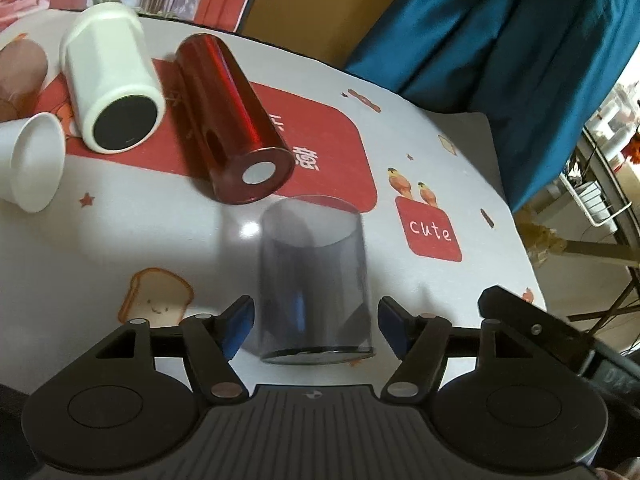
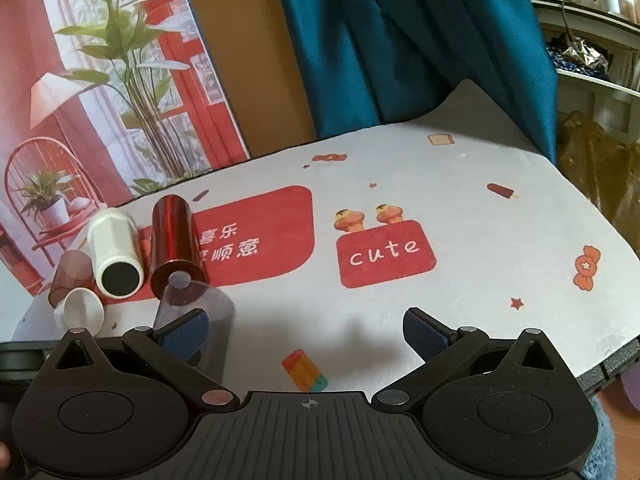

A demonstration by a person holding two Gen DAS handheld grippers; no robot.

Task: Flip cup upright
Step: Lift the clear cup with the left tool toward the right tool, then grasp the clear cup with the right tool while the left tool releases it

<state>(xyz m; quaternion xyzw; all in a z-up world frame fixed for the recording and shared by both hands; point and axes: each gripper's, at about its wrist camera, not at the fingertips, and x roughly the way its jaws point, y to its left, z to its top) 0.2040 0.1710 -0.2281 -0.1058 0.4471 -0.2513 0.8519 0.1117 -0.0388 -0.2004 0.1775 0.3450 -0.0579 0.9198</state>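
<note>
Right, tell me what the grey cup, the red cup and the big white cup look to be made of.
Grey cup: probably clear tinted plastic or glass; the tablecloth shows through its wall. Red cup: likely metal with a glossy coat or foil; bright streaks run along its side. Big white cup: looks like matt plastic or ceramic, opaque with soft shading; I cannot settle which.

left hand-held gripper (image 1: 316, 326) jaws apart, right hand-held gripper (image 2: 306, 334) wide
</note>
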